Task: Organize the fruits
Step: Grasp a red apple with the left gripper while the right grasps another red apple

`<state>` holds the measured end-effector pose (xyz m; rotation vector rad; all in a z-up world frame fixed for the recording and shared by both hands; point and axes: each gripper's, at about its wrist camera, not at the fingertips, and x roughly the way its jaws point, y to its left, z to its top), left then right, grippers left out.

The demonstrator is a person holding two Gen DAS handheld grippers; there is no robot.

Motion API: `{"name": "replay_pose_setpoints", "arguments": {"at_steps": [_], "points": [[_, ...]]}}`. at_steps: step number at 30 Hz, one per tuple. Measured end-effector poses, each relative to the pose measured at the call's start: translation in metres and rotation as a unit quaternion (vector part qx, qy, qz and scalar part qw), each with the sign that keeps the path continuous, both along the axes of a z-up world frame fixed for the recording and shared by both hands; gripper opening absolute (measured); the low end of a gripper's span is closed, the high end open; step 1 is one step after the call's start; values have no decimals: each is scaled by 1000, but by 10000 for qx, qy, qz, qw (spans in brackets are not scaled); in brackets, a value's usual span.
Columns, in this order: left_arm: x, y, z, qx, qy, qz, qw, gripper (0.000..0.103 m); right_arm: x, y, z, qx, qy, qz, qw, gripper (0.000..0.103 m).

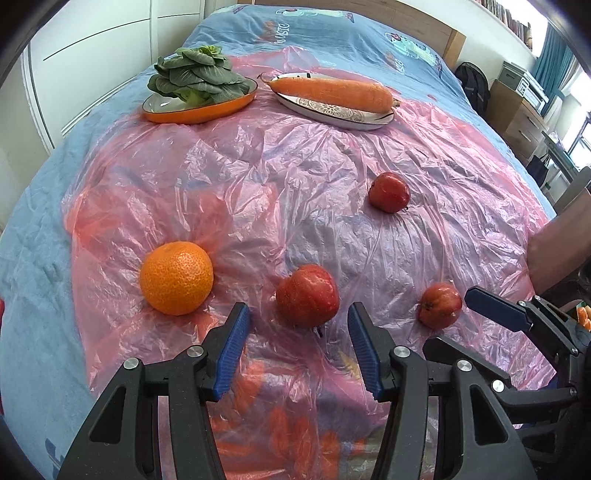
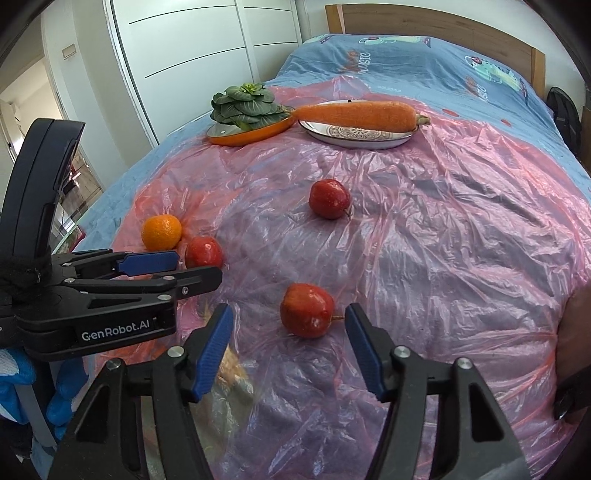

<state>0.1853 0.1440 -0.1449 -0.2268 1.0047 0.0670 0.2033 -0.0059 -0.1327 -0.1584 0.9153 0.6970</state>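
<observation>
Ribbed blue pads of both hand-held grippers, left (image 1: 299, 328) and right (image 2: 288, 328), stand apart over glossy round apples on crinkled plastic

Your left gripper (image 1: 297, 334) and right gripper (image 2: 288, 332) both pointed steeply downward toward 12 o'clock, jaws parted, gripping nothing.

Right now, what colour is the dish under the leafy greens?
Orange dish, pale inside; left wrist view shows it best.

Right tongs (image 1: 491, 314) half cut off, far shelf contents (image 1: 509, 14) blurred.
</observation>
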Motion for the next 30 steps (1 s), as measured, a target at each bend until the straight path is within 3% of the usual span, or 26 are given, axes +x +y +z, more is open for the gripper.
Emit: {"name": "replay_pose_setpoints", "arguments": {"at_steps": [10,13,17,18,20,23,30], "points": [[9,1,-7,96,-15,-55,9999,44,8,5,-10,-52,112,30,9999,49],[9,1,-9,129,-14,-59,9999,42,9,5,-13,-59,151,9,9999,43],[8,0,-11,195,-25,-69,9998,41,11,4,-16,-68,200,7,9998,42],[8,-1,-11,217,-27,-71,9997,41,11,4,-17,-70,221,6,9997,35],[8,-2,-12,265,-32,-79,9996,39,12,4,-20,-73,261,1,9996,31],[9,-3,-12,308,-37,-105,9995,31,14,2,-21,-36,312,-3,9995,19],[10,-4,-8,367,-57,-110,9992,29,14,0,-16,45,337,46,9994,18]]}}
